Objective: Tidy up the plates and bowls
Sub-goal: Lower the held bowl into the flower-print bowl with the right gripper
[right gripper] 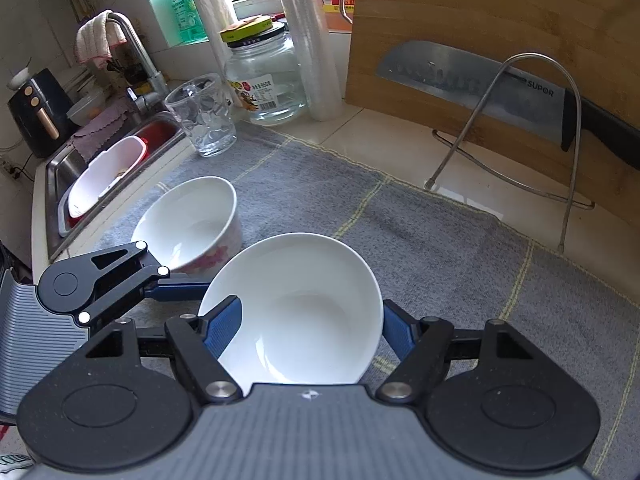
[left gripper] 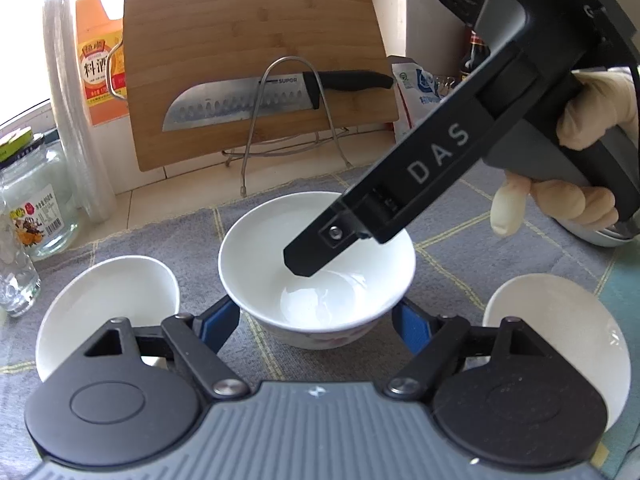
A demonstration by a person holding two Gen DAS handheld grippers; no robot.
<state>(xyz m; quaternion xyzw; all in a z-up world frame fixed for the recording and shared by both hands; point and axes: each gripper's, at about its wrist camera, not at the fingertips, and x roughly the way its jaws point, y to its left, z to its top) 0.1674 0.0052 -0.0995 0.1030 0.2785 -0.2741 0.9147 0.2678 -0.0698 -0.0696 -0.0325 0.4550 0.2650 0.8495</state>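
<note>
A white bowl [left gripper: 316, 268] with a pink flower pattern stands on the grey cloth [left gripper: 160, 236]. My left gripper [left gripper: 316, 320] is open, its blue pads either side of this bowl. My right gripper [left gripper: 304, 264] reaches down into the bowl from the upper right. In the right wrist view my right gripper [right gripper: 308, 328] has a white bowl [right gripper: 296, 308] between its blue pads, one pad inside the rim; a firm grip is unclear. The flowered bowl [right gripper: 192, 224] stands beyond it to the left. Two more white bowls flank the left gripper, left [left gripper: 108, 300] and right [left gripper: 560, 328].
A bamboo cutting board [left gripper: 256, 68] with a knife [left gripper: 272, 96] leans in a wire rack at the back. A glass jar [right gripper: 264, 76], a drinking glass [right gripper: 204, 116] and a roll of bags [right gripper: 308, 40] stand by the sink [right gripper: 100, 176] on the left.
</note>
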